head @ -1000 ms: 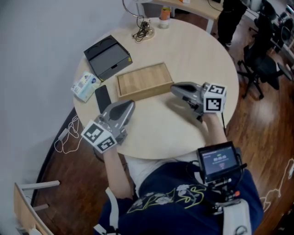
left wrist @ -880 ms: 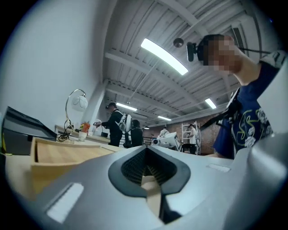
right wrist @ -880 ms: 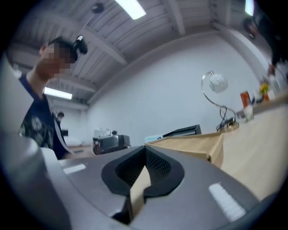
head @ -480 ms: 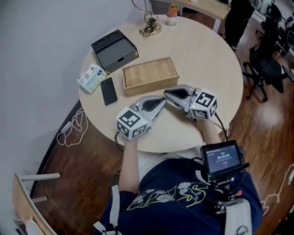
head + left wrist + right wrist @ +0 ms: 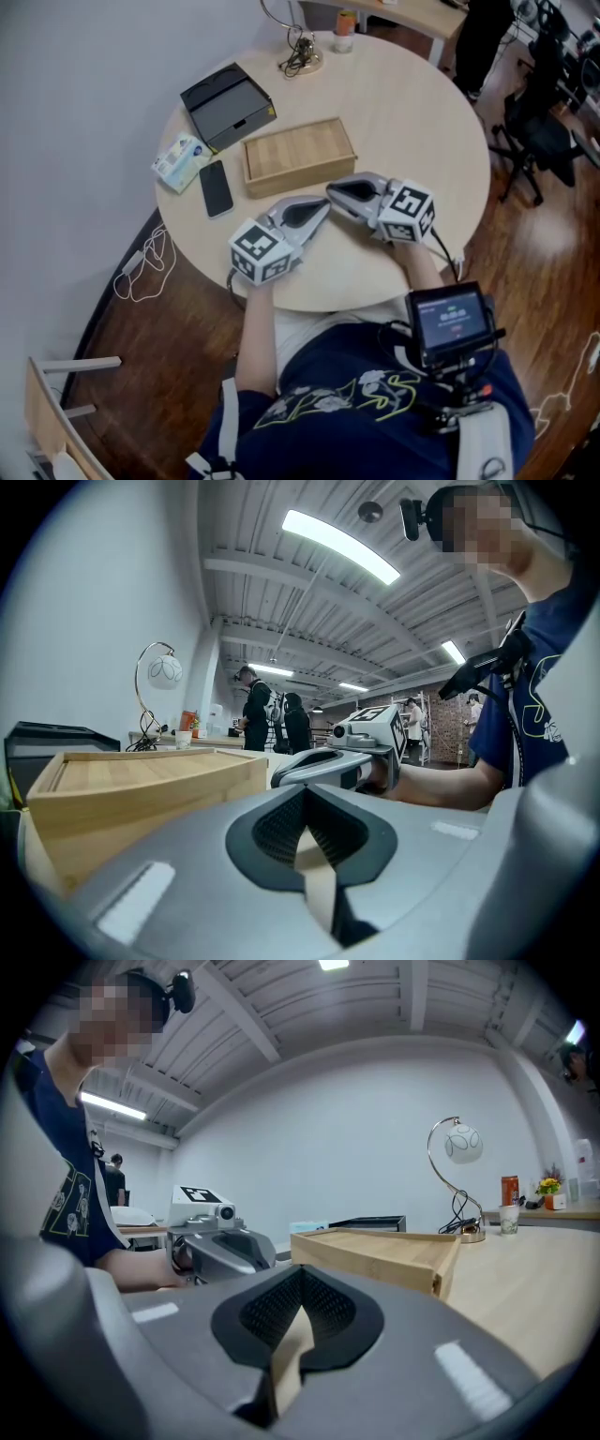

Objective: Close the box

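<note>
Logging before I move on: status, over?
Both shut, empty: left tongs, right tongs. wooden box just ahead, untouched, lid looks down. Nothing between.

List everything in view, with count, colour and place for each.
Table: one, pale wood, round, under everything below.
Wooden box: one, light wood, mid-table, just beyond both tools.
Dark case: one, dark grey, table's far left.
Phone: one, black, left of the wooden box.
Packet: one, pale blue and white, table's left edge.
Lamp: one, metal, cable coiled at its base, far edge.
Office chair: one, black, floor right of the table.
Cable: one, white, floor left of the table.
Screen unit: one, black, on the person's chest.
Left tool: one, grey, shut, empty.
Right tool: one, grey, shut, empty.
</note>
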The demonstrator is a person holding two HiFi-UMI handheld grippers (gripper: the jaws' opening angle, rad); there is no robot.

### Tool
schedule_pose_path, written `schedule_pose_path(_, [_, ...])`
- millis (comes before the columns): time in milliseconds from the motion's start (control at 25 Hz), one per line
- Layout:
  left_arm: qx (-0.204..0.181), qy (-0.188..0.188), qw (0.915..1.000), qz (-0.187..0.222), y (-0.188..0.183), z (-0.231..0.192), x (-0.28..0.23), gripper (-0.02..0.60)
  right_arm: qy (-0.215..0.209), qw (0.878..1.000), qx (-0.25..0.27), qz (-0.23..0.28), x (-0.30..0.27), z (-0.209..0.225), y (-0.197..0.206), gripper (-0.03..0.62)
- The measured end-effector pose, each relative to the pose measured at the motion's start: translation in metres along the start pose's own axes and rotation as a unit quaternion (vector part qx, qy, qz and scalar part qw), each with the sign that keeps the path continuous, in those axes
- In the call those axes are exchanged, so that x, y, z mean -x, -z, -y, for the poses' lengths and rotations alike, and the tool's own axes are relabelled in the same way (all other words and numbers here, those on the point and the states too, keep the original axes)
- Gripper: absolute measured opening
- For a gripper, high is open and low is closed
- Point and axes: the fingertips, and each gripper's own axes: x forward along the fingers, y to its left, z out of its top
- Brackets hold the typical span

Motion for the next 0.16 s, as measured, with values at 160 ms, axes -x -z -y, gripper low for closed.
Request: schedule_pose_path(160, [-0.001, 0.001, 1.0, 0.0, -0.0009, -0.0016, 0.0002, 0.002, 0.011, 1.0, 0.012, -0.008, -0.0001, 0.0018, -0.0046, -0.006])
